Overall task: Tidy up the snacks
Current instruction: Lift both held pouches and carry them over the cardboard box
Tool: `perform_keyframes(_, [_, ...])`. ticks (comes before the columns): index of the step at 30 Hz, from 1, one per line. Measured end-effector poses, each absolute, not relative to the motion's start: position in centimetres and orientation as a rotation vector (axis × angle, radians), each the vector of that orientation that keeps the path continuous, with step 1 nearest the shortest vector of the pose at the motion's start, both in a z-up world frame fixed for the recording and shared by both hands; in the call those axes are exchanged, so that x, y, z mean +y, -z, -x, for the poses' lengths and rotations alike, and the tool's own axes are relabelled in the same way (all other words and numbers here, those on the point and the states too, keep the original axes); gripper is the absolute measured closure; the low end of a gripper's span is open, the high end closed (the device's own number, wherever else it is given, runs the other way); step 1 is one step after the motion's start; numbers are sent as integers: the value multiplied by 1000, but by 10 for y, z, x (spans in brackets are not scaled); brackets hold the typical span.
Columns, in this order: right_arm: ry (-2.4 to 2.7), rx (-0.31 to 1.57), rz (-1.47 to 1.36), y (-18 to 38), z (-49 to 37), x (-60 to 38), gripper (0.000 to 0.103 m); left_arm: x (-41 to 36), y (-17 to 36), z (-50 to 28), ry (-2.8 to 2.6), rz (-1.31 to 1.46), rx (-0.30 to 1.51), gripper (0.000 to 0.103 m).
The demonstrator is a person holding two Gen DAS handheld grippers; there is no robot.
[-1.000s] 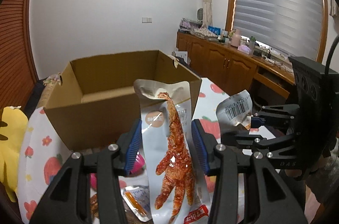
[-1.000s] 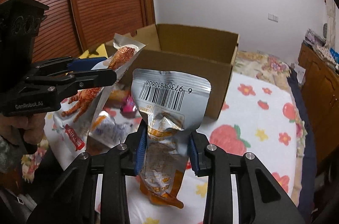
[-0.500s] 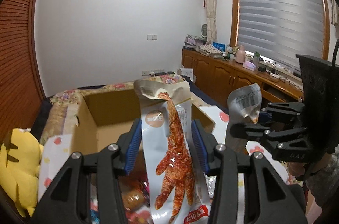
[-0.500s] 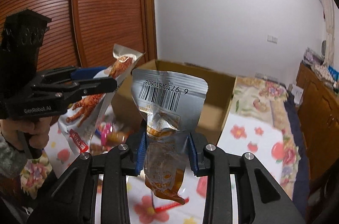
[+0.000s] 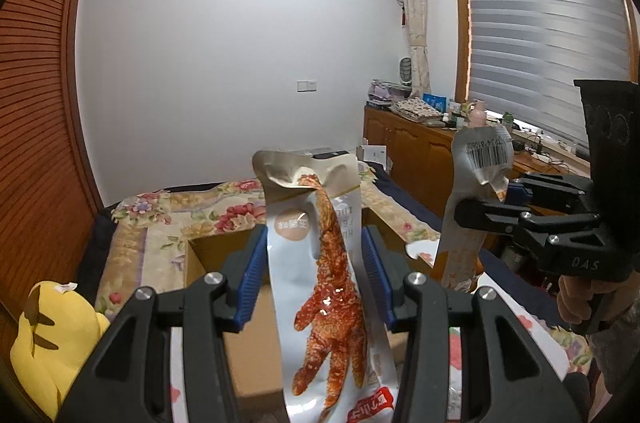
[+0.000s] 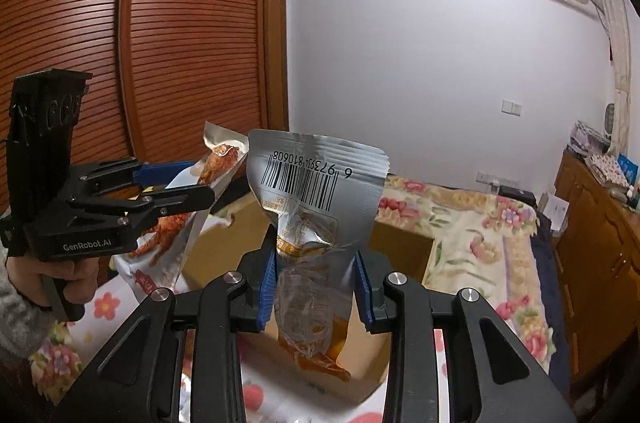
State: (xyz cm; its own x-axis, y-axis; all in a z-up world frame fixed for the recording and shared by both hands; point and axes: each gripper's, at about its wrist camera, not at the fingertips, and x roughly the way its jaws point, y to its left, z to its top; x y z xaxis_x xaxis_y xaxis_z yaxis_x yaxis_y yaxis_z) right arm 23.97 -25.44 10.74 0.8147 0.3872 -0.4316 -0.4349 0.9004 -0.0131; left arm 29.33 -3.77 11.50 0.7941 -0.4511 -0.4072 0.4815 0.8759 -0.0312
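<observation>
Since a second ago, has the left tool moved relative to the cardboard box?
Yes. The left tool has risen and come forward over the cardboard box, whose front wall has dropped from view behind the tool.

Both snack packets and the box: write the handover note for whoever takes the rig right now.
Left hand-held gripper: shut on the chicken-foot packet, held upright.
Right hand-held gripper: shut on the silver barcode pouch, also upright.
Cardboard box: open, on the floral cloth, below and just beyond both packets.
Done: both packets picked up and carried to the box.
Left: lower each into the box and release. The box's contents and any other loose snacks are out of view, so check.
</observation>
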Motion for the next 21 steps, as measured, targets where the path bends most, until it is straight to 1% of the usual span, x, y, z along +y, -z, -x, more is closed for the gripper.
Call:
perform_keyframes(6, [-428,460,114,-95,-272,-249,72,-40,-103,-326,475,-83,445,58])
perform_keyframes(21, [-403,591,96,-34,-318,-241,72,-60,-51,-369,449,-95,547,56])
